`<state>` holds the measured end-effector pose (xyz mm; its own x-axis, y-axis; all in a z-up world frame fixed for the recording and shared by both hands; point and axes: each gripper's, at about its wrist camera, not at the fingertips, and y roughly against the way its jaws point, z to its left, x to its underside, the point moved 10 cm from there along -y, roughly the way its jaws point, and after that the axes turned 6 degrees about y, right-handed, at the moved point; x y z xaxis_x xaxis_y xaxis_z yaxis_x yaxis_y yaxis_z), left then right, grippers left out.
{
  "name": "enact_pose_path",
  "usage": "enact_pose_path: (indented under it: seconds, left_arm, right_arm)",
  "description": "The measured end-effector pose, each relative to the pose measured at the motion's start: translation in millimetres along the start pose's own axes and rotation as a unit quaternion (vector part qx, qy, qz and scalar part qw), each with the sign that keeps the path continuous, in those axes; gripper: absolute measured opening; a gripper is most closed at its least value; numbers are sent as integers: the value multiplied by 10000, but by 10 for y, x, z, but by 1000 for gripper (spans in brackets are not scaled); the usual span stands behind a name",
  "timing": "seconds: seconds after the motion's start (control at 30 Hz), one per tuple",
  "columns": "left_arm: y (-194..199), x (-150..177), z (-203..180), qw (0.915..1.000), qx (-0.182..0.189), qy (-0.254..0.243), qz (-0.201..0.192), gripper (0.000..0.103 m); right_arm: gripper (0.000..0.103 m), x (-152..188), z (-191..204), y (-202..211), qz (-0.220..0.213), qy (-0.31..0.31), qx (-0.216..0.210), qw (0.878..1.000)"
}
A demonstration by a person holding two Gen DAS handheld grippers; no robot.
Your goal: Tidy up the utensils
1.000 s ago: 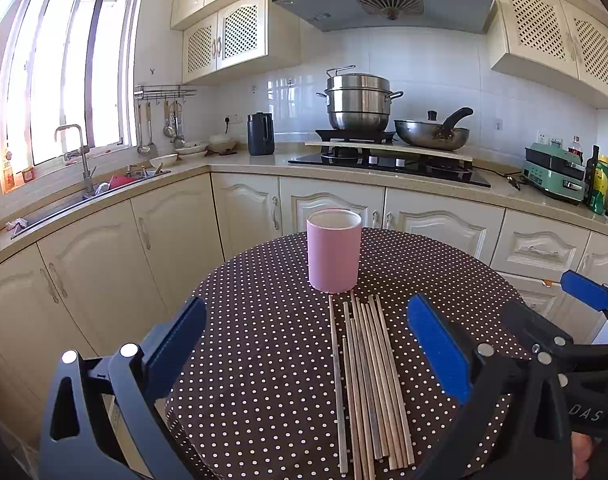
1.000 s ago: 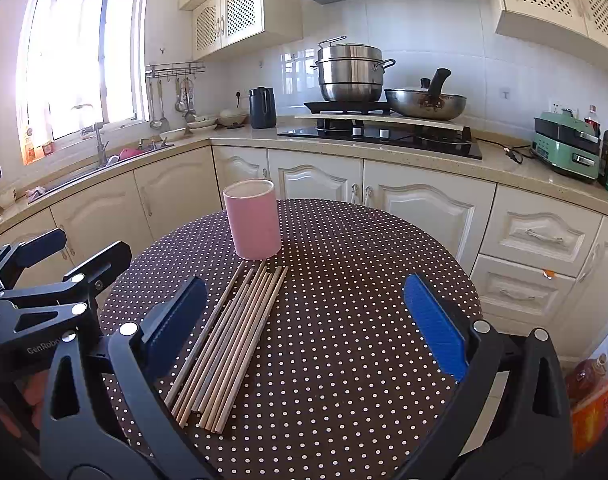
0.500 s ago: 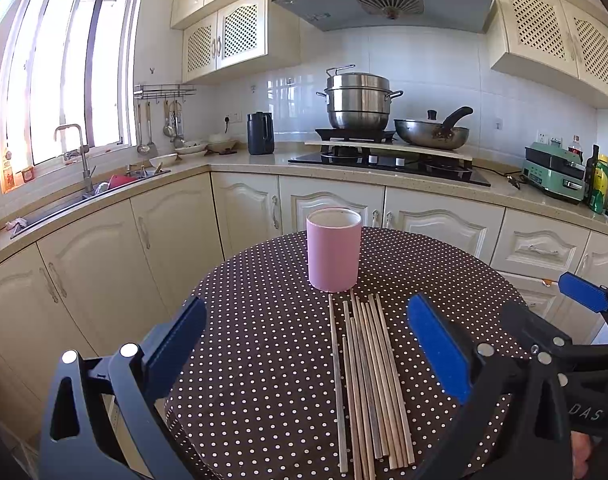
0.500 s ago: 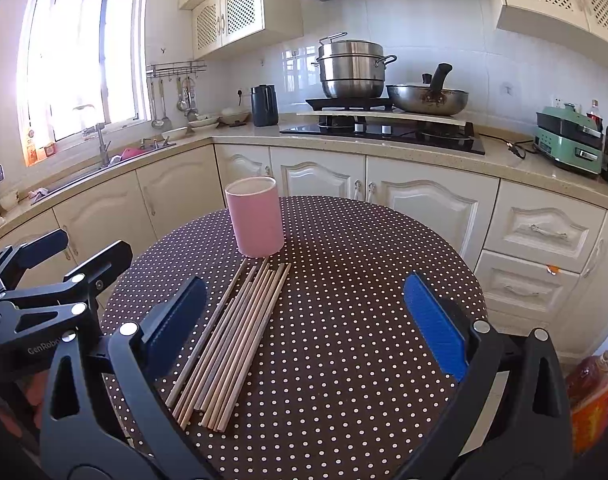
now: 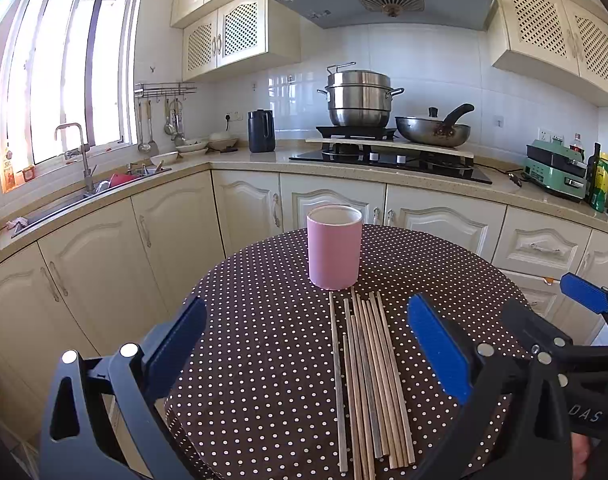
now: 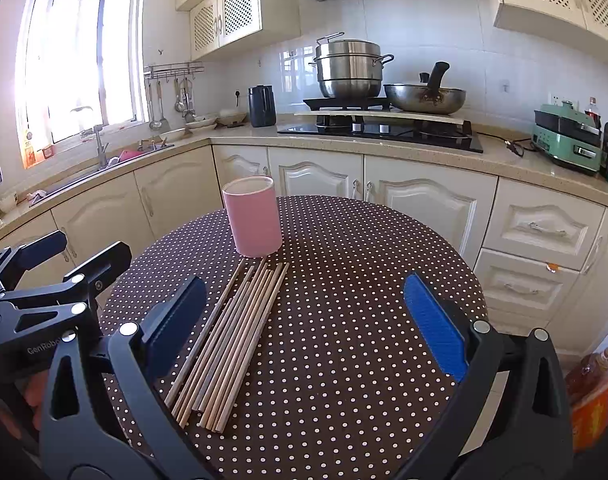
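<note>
On polka-dot surface: chopsticks lying flat, bundled parallel, tips just beside upright pink cup, likely staged for easy loading. Left tool spread, hovering near bundle. Right tool spread too, holding nothing. Nothing in cup yet.

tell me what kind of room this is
A home kitchen, most likely: a gas hob with a stacked steel pot under an extractor hood, and a sink by the window.
</note>
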<state>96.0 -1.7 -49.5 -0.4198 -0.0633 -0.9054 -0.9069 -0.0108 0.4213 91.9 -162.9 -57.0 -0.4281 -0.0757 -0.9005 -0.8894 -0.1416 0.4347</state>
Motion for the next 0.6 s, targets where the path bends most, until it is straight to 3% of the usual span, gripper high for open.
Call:
enact_pose_path:
  seconds: [0.6]
  left_arm:
    - [-40,39,37,10000,-4,13,50,99]
  right_arm:
    - [97,47,16,-48,104,-33,-37,9999]
